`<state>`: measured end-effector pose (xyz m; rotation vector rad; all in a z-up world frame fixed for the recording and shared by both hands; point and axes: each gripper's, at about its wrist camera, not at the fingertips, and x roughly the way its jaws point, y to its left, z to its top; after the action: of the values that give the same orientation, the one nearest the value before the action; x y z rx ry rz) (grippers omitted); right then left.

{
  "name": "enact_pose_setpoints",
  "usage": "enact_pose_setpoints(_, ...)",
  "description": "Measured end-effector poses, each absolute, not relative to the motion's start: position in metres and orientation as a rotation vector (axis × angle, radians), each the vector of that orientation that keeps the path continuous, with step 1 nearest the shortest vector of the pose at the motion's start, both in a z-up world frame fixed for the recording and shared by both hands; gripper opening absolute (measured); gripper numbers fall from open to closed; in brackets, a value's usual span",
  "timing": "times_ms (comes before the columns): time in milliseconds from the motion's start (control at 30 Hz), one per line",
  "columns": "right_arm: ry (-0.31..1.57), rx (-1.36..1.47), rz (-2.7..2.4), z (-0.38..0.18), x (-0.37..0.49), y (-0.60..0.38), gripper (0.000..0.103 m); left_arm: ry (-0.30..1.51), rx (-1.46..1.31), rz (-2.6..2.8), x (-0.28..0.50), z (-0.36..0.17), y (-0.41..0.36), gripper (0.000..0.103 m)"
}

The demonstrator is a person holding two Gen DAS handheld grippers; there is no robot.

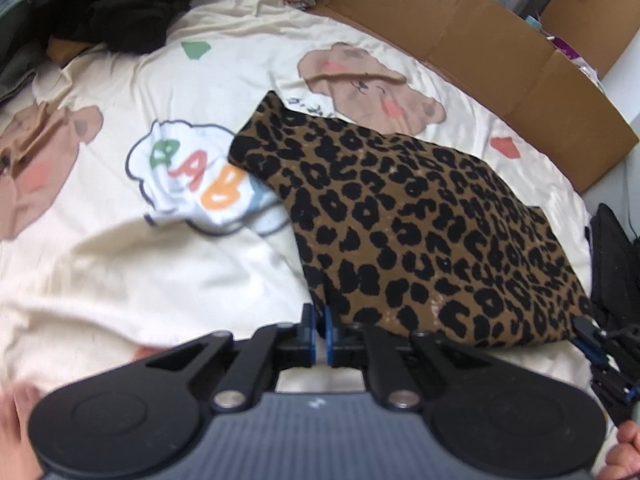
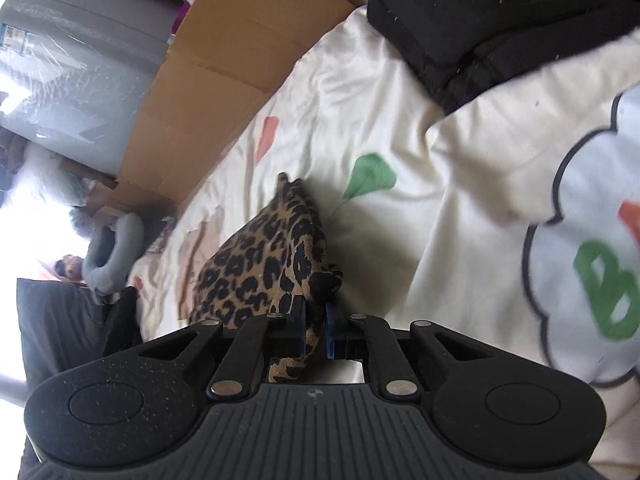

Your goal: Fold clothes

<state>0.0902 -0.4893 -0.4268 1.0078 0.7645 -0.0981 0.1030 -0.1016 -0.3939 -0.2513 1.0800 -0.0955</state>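
Leopard-print garment (image 1: pixel 420 232), soft and knit-looking, lies part-folded on the cream bear-print sheet (image 1: pixel 120 272). Right gripper (image 2: pixel 316 332) pinches its bunched edge; left gripper (image 1: pixel 319 334) is closed, seemingly nipping a corner.

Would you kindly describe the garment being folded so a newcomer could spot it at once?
Find the cream bear-print bedsheet beside the cardboard wall. On it lies the leopard-print garment; its brown, black-spotted pattern sets it apart from the black clothes piled nearby.
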Motion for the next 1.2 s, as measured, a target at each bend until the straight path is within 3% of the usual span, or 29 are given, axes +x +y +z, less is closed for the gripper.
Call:
enact_pose_setpoints(500,0.734,0.937,-0.118,-0.398,0.100,-0.512,0.007,1.219,-0.249,-0.150,0.066,-0.369,-0.139,0.004)
enact_pose_setpoints(1200,0.771,0.817,-0.147,-0.386,0.103,-0.531,0.006,1.285,-0.388,-0.148,0.056,-0.384,-0.140,0.004)
